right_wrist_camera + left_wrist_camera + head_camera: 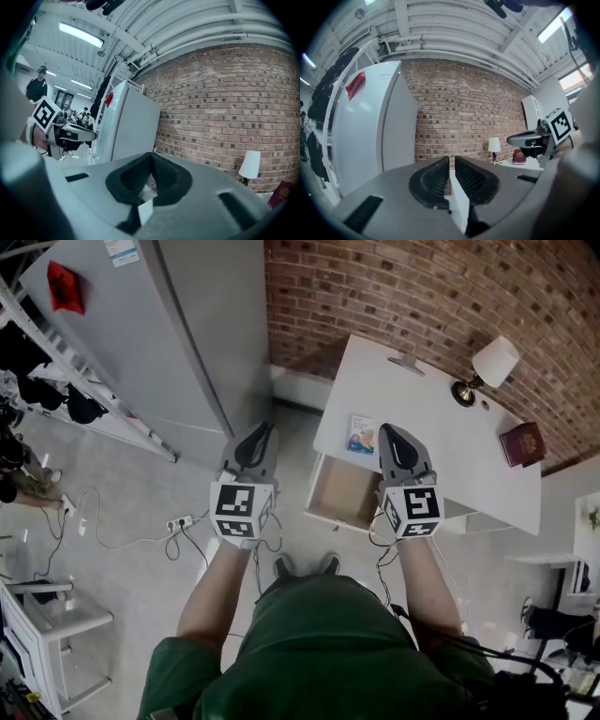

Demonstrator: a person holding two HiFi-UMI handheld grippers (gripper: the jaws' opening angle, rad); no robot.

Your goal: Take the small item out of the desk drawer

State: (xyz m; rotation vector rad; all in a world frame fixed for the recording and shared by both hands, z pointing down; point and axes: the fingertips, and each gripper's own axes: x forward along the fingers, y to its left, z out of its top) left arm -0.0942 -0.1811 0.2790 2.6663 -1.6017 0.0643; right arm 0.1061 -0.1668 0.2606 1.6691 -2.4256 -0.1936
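The white desk (422, 418) has its drawer (342, 493) pulled open below me; the bare brown bottom shows nothing in it. A small printed card (361, 435) lies on the desk's near left corner. My right gripper (392, 439) hovers over the drawer's right side, just right of the card, with its tips meeting and shut on nothing (151, 155). My left gripper (255, 439) hangs left of the desk over the floor. Its jaws stand a narrow slit apart with nothing between them (452, 164).
A table lamp (487, 367) and a dark red booklet (522, 443) sit on the desk by the brick wall (422, 287). A tall grey cabinet (169, 334) stands to the left. A power strip with cables (178, 521) lies on the floor.
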